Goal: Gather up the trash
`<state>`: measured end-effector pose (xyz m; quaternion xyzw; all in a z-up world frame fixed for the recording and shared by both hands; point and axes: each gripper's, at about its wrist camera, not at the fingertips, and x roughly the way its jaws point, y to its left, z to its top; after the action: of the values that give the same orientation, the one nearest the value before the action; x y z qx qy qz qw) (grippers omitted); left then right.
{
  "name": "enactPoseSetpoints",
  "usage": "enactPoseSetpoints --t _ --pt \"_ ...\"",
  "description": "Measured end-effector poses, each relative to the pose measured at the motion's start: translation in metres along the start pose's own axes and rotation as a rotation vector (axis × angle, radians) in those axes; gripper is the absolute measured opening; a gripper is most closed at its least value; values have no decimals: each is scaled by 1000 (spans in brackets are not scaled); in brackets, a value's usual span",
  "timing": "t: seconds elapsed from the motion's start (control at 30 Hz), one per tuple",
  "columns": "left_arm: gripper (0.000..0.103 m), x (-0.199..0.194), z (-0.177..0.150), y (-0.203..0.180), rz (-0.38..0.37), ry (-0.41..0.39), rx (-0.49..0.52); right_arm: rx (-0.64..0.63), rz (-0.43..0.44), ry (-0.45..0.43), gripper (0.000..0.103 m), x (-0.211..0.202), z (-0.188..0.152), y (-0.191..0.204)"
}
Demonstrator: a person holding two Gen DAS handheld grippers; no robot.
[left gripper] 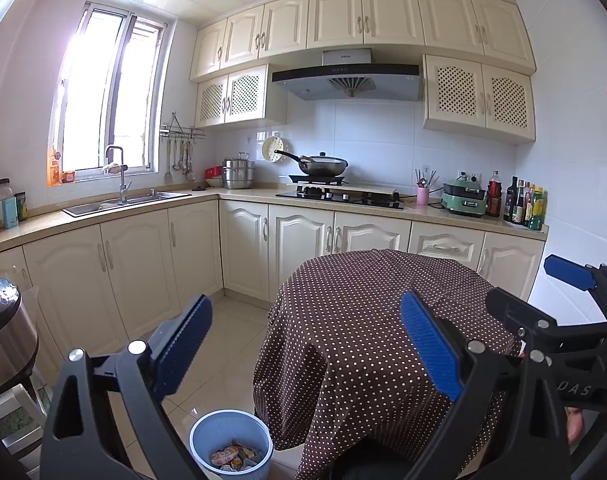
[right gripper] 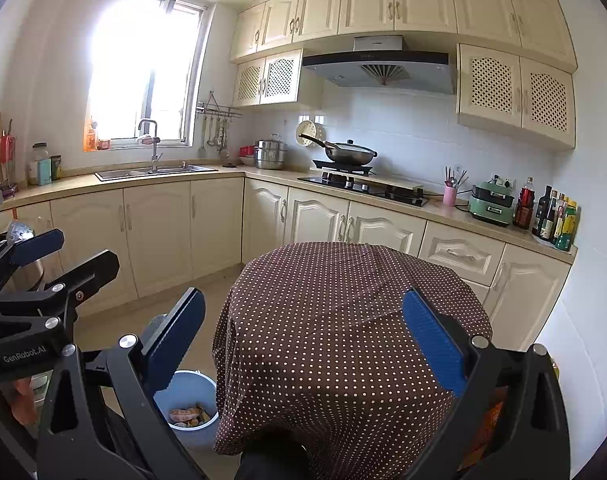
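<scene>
Left gripper [left gripper: 307, 344]: closest thing to the lens, black frame with blue pads [left gripper: 183, 344], spread wide and holding nothing, hanging up in the air over the edge of the table.
Right gripper [right gripper: 303, 344]: same deal, blue pads [right gripper: 433, 342] wide apart with nothing pinched. It also pokes into the left wrist view from the right edge.
Room: smallish L-shaped kitchen, cream cabinets [left gripper: 143, 268] above and below, white wall tiles, pale glossy floor tiles [left gripper: 227, 344]. Window [left gripper: 107, 92] over the sink is blown out with daylight.
Table [left gripper: 367, 320]: round, draped in a brown cloth with white polka dots that hangs far down the sides. The cloth top looks bare in both views.
Counter [left gripper: 239, 194]: beige stone-look top running along both walls.
Range hood [left gripper: 347, 76]: grey and black, right over the hob.
Sink [left gripper: 123, 200]: steel, with a tall tap, under the window.
Trash bin [left gripper: 231, 446]: light blue round bucket on the floor just beside the table's left side, wrappers and scraps sitting in the bottom.
Wok [left gripper: 321, 164]: lidded, on the burner.
Steel steamer pot [left gripper: 238, 174]: in the counter corner.
Green cooker [left gripper: 463, 198]: far right of the counter, near a row of bottles [left gripper: 521, 204].
Pink utensil cup [left gripper: 422, 194]: between hob and green cooker.
</scene>
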<state>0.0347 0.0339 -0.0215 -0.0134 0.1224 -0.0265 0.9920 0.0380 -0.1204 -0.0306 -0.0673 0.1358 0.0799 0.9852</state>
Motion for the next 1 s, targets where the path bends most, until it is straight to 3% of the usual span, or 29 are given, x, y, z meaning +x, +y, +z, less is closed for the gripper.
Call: enactPoseSetpoints --t 1.0 --pt "93 1 -2 3 1 9 2 0 -2 2 96 -2 1 5"
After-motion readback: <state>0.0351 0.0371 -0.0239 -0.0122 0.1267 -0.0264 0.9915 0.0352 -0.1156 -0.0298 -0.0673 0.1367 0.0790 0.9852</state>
